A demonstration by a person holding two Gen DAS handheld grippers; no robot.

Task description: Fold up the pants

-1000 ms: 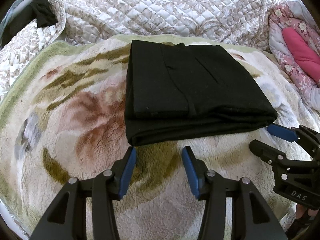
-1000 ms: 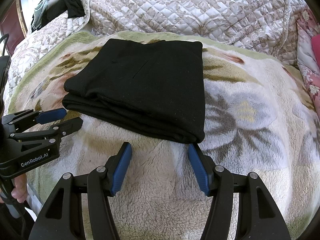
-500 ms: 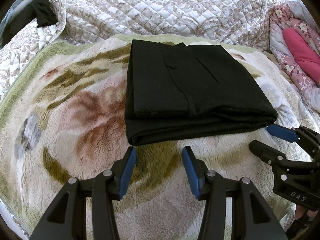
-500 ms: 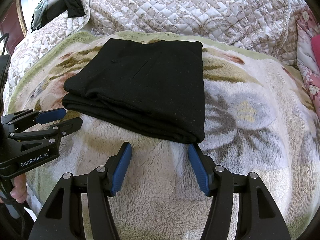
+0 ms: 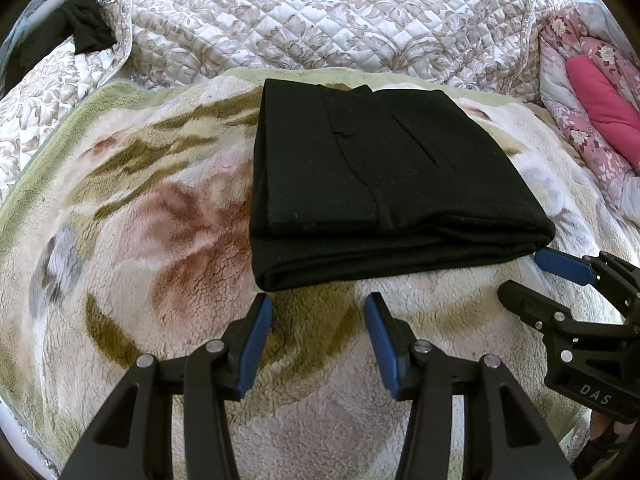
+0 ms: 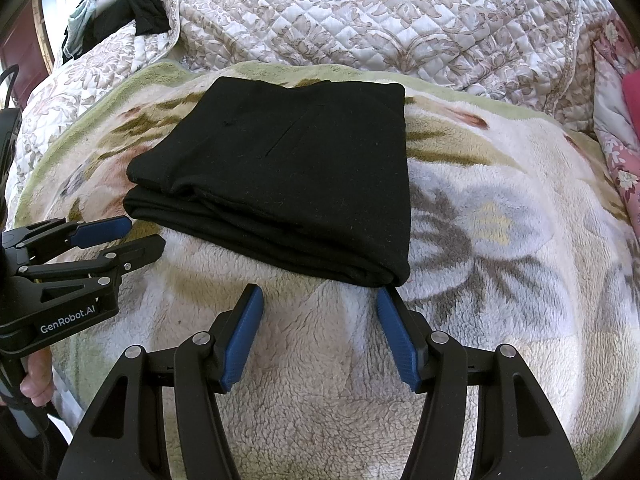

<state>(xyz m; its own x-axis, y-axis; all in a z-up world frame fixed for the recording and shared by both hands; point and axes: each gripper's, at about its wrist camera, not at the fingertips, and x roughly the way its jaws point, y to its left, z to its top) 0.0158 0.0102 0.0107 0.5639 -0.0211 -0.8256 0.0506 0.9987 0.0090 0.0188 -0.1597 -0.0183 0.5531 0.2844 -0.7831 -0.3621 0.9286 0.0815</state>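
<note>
While the left wrist view shows a pink cushion [image 5: 604, 100] on a pink floral quilt [image 5: 576, 136] at 2 o'clock, the right wrist view shows instead a heap of dark clothes [image 6: 132, 8] at 10 o'clock and fingers of a hand [image 6: 34, 380] wrapped on a handle at 8 o'clock. There is one pair of black pants [image 5: 380, 176], folded into a flat stack, lying on the fleece floral blanket [image 5: 120, 240] at the middle of both views. Two grippers are present. The left gripper [image 5: 318, 320] has its jaws apart over bare fleece, just short of the stack's near edge. The right gripper [image 6: 320, 312] also has its jaws apart, nothing between them, its right pad just beside the stack's near right corner. Bare blanket lies at 3 and 9 o'clock of the pants; a quilted bedspread [image 6: 360, 20] rises behind at 12.
</note>
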